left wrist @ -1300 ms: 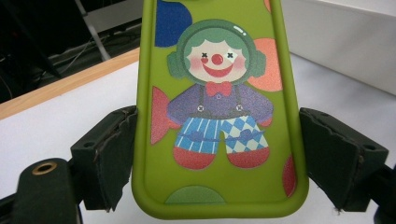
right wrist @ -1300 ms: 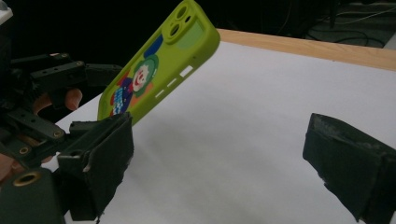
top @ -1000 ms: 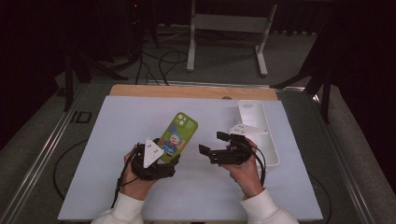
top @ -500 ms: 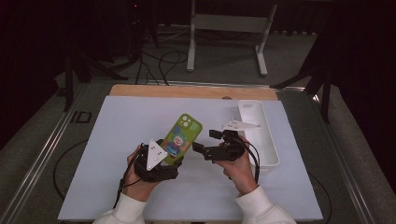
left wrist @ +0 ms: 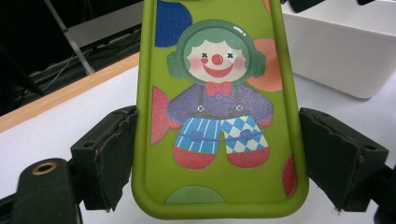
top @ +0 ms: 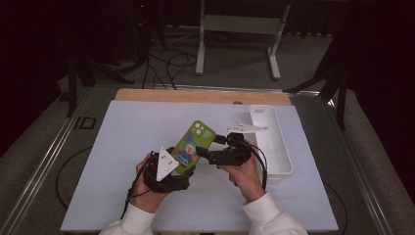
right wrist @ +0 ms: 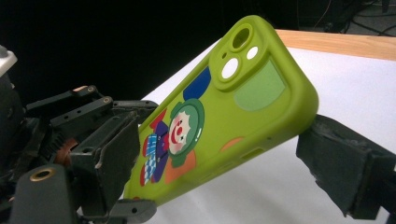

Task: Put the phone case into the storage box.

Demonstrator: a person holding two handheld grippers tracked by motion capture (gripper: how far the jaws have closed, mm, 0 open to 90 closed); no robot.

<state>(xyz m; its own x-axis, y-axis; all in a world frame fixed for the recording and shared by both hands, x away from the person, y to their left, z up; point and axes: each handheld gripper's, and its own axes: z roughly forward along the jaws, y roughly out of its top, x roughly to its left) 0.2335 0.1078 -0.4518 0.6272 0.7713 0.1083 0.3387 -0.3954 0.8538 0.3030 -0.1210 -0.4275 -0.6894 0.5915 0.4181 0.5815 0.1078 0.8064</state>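
Note:
A green phone case (top: 192,144) printed with a clown is held tilted above the white mat, camera end up and away. My left gripper (top: 182,165) is shut on its lower end; in the left gripper view both pads (left wrist: 114,158) press the case's (left wrist: 217,107) long sides. My right gripper (top: 211,150) reaches in from the right, rolled on its side. Its jaws have just been closing and stand wide, one on each side of the case (right wrist: 219,116). The right gripper (right wrist: 224,154) pads (right wrist: 116,158) sit close to the case; I see no firm press.
A long white bin (top: 284,147) lies at the right of the white mat (top: 122,147), just behind my right hand. A wooden strip (top: 195,95) runs along the table's far edge. Stands and cables sit on the floor beyond.
My right gripper has moved left from beside the bin up to the case, and its jaws now flank it. The left gripper and case have stayed put.

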